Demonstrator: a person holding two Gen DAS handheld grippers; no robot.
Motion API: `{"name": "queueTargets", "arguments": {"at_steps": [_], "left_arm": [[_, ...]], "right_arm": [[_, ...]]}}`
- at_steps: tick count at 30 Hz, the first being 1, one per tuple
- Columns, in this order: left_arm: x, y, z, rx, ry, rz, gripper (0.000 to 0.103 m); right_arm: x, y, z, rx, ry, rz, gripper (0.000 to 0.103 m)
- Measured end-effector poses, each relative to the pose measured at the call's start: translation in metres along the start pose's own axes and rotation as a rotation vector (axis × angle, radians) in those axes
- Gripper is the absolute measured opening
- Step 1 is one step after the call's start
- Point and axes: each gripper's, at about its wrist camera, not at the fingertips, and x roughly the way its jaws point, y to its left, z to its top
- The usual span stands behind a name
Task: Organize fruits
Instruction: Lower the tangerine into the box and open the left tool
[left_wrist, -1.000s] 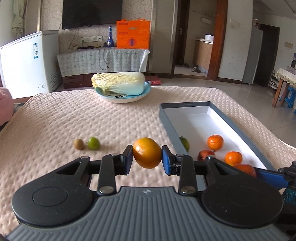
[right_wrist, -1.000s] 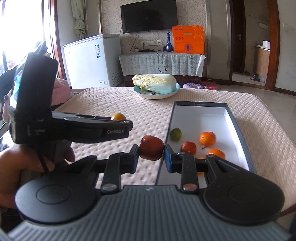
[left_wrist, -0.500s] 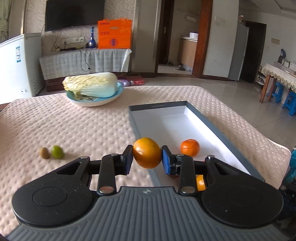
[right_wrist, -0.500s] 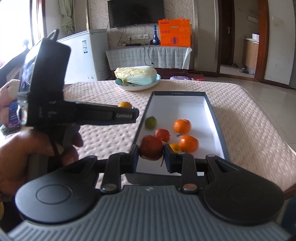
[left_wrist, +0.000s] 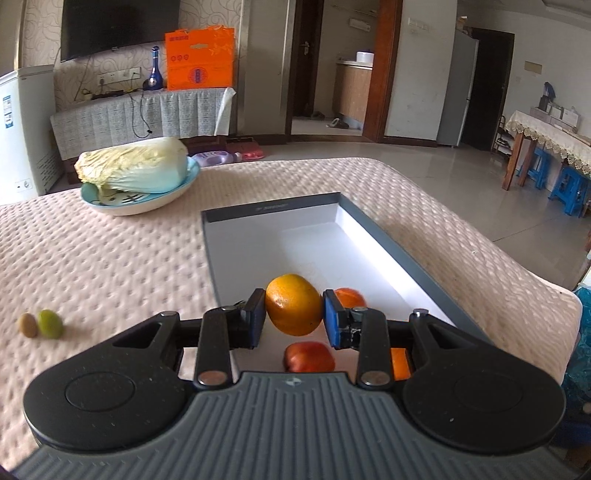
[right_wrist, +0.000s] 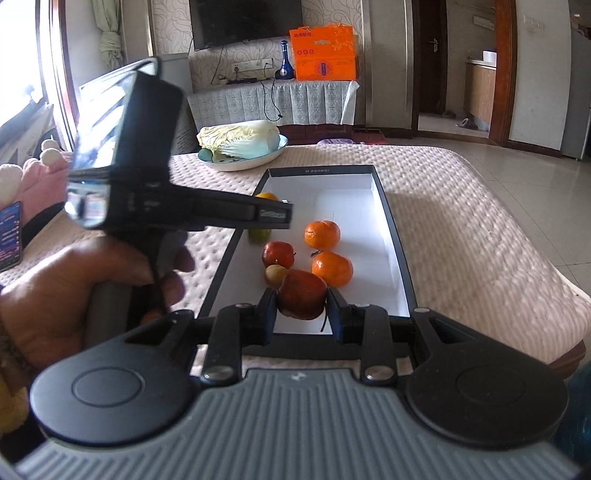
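Observation:
My left gripper (left_wrist: 294, 321) is shut on an orange (left_wrist: 293, 304) and holds it above the near part of the grey box (left_wrist: 273, 208). My right gripper (right_wrist: 302, 312) is shut on a red apple (right_wrist: 303, 293) above the box's (right_wrist: 391, 236) near end. Inside the box lie two tangerines (right_wrist: 322, 233), (right_wrist: 331, 268), a second red apple (right_wrist: 278, 253), a small yellowish fruit (right_wrist: 275, 274) and a green fruit (right_wrist: 258, 235). A lime (left_wrist: 50, 324) and a kiwi (left_wrist: 28, 325) lie on the tablecloth at the left.
A cabbage (left_wrist: 135, 170) on a blue plate (left_wrist: 110, 206) stands at the back of the table. The left gripper's body (right_wrist: 147, 206) and the hand holding it fill the left of the right wrist view. The table's right edge (left_wrist: 535, 288) is near the box.
Both grippers have moved right over the box with their fruits. The left one now holds the orange above the box; the right one holds the apple over the box's near end.

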Motion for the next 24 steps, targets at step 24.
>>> {"name": "queueTargets", "arguments": {"at_steps": [24], "left_arm": [[0.017, -0.017, 0.006, 0.041, -0.010, -0.019, 0.051]], "right_arm": [[0.000, -0.007, 0.001, 0.009, -0.003, -0.004, 0.032]]}}
